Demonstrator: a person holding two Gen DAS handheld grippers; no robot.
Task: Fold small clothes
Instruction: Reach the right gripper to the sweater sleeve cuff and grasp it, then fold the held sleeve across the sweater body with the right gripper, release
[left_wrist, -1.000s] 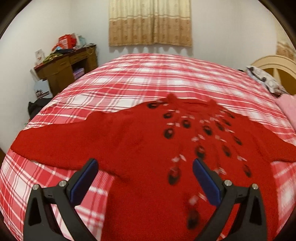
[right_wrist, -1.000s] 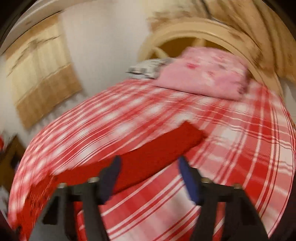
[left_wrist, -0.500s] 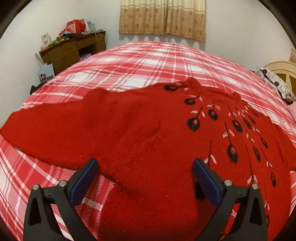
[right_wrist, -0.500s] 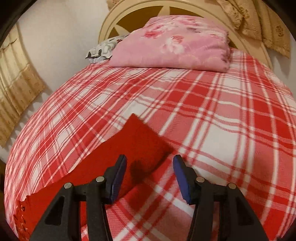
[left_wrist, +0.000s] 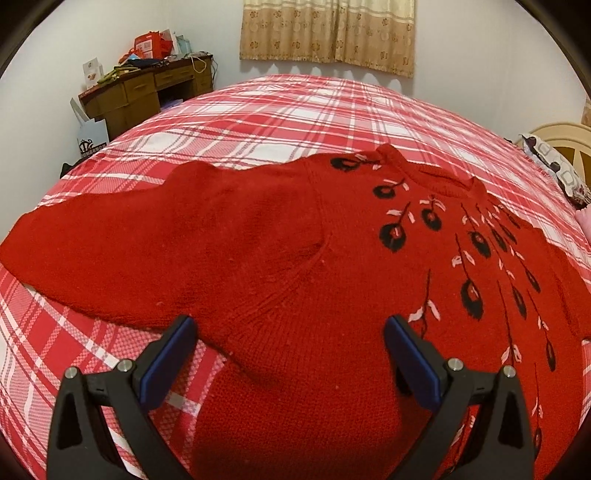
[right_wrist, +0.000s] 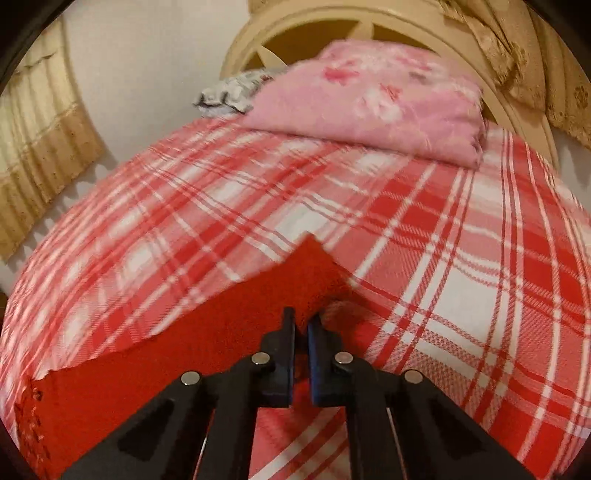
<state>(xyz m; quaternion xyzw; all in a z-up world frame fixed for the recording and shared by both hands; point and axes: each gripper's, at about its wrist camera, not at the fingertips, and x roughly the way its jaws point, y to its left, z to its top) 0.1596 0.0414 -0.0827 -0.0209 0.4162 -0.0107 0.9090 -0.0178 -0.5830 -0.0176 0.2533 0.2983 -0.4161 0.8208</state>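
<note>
A red knitted sweater (left_wrist: 280, 236) with black and pink feather motifs lies flat, front up, on the plaid bedspread (left_wrist: 295, 110), both sleeves spread out. My left gripper (left_wrist: 288, 325) hovers open just above the cloth by the left armpit, one blue pad on each side and nothing between them. In the right wrist view, the cuff end of the other sleeve (right_wrist: 266, 306) lies on the bedspread (right_wrist: 461, 266). My right gripper (right_wrist: 301, 317) is shut on the near corner of that cuff, its pads almost together with the red knit pinched between them.
A folded pink floral quilt (right_wrist: 369, 103) and a patterned pillow (left_wrist: 554, 166) lie against the cream headboard (right_wrist: 480, 74). A cluttered wooden desk (left_wrist: 147, 88) stands at the far left corner beyond the bed. A beige curtain (left_wrist: 328, 33) hangs on the far wall.
My right gripper swung to the sleeve's cuff, came down and shut on it. My left gripper sank closer to the sweater and shifted toward the left armpit, staying open.
</note>
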